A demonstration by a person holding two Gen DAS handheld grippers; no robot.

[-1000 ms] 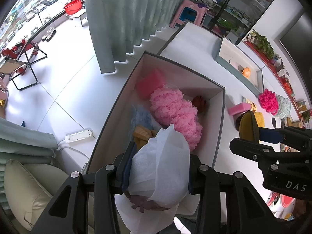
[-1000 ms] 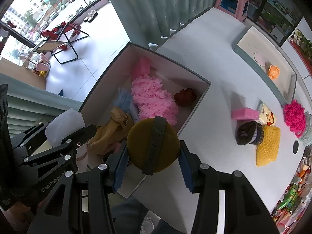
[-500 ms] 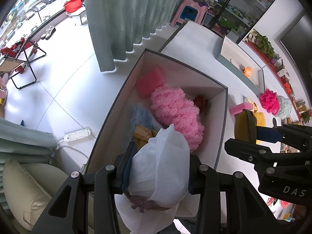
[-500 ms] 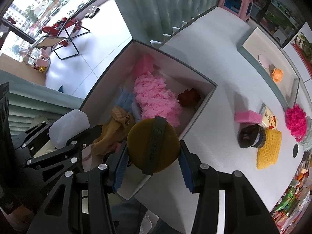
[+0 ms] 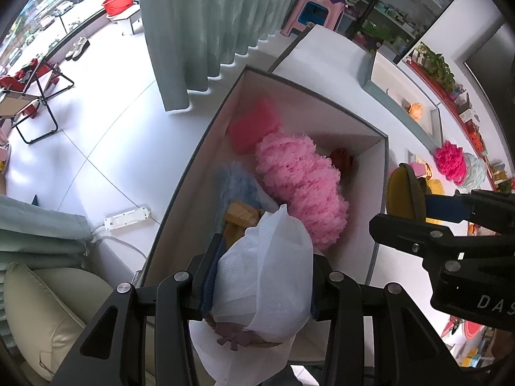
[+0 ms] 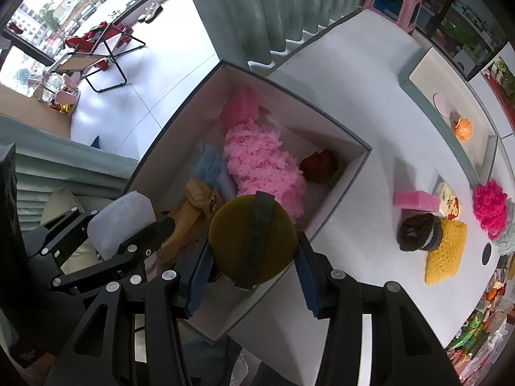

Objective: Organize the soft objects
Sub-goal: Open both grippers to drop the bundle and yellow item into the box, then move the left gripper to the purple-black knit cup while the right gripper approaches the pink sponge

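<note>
A grey-edged white box [image 5: 383, 173] [image 6: 354, 173] stands at the table's left end. It holds a fluffy pink item [image 5: 299, 180] [image 6: 260, 167], a pink sponge [image 5: 254, 125], a light blue fluffy piece [image 5: 238, 186], a tan cloth [image 6: 193, 212] and a dark red item [image 6: 320, 164]. My left gripper [image 5: 260, 276] is shut on a white foam-wrapped bundle [image 5: 267, 273] above the box's near end. My right gripper [image 6: 252, 257] is shut on a round mustard-yellow pad [image 6: 252, 238] with a grey band, over the box's near right corner.
On the table to the right lie a pink sponge [image 6: 416, 200], a dark rolled item [image 6: 416, 233], a yellow mesh piece [image 6: 445, 251] and a magenta pom-pom [image 6: 489, 206]. A grey tray [image 6: 418, 93] holds an orange item [image 6: 463, 128]. Curtain and floor lie left of the box.
Both grippers have drifted slightly over the box with their loads. In the left wrist view the right gripper and its yellow pad sit closer to the box's right wall.
</note>
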